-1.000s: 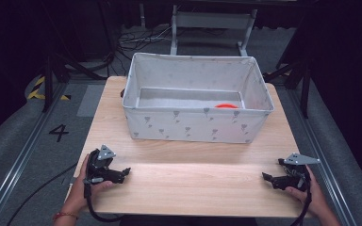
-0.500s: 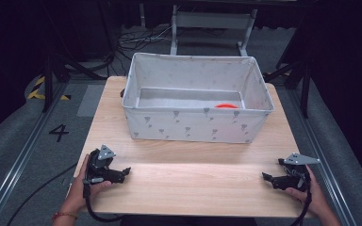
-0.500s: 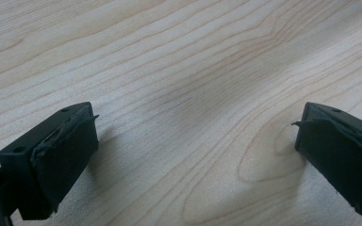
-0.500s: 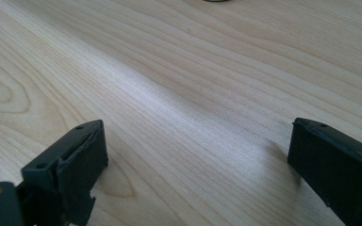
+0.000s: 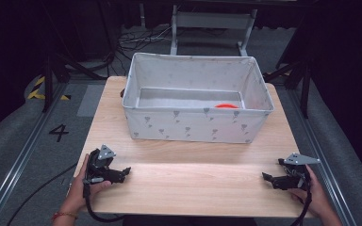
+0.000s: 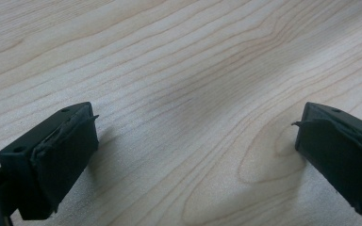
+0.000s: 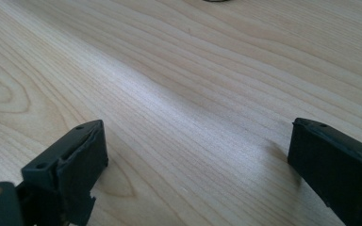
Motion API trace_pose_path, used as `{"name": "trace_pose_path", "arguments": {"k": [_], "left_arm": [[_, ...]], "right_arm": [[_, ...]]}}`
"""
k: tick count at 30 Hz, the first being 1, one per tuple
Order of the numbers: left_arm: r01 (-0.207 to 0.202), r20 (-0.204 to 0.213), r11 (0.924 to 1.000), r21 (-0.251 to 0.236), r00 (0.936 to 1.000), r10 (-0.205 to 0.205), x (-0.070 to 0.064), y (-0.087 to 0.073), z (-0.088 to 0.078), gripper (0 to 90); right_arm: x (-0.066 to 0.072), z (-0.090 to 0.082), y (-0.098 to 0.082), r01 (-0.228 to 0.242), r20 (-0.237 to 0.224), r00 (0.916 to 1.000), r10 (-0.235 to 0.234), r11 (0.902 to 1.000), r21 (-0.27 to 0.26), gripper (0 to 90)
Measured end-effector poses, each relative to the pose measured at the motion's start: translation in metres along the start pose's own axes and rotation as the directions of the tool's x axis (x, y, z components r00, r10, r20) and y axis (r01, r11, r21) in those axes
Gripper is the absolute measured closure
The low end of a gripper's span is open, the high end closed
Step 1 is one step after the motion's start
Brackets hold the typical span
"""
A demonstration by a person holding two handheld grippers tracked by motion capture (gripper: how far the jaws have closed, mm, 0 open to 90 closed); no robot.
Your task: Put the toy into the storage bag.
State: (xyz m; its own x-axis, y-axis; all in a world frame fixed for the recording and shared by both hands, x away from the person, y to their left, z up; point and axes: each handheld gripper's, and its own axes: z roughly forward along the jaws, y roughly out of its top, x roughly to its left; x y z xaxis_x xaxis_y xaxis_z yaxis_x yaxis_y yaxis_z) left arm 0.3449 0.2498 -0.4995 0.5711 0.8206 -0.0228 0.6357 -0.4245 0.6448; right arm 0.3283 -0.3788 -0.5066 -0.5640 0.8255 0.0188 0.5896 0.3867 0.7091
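My left gripper (image 5: 122, 173) rests at the bench's (image 5: 193, 174) near left edge, jaws apart and empty, the grey fabric bin (image 5: 195, 125) holding an orange object (image 5: 226, 106) stands centre-back, and my right gripper (image 5: 269, 178) rests near right, jaws likewise apart.

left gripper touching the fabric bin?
Apart. The high view shows the left gripper near the table's front edge, with a wide strip of bare wood between it and the fabric bin.

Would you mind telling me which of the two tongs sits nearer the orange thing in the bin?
The right tongs: the orange thing lies at the bin's right end, on their side.
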Motion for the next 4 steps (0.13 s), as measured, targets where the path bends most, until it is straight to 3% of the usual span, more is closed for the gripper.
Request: {"name": "trace_pose_path", "arguments": {"k": [4], "left_arm": [[0.002, -0.002, 1.0000, 0.000, 1.0000, -0.002, -0.0003, 0.0000, 0.0000, 0.3]], "right_arm": [[0.0000, 0.0000, 0.0000, 0.000, 0.000, 1.0000, 0.000, 1.0000, 0.000, 5.8]]}}
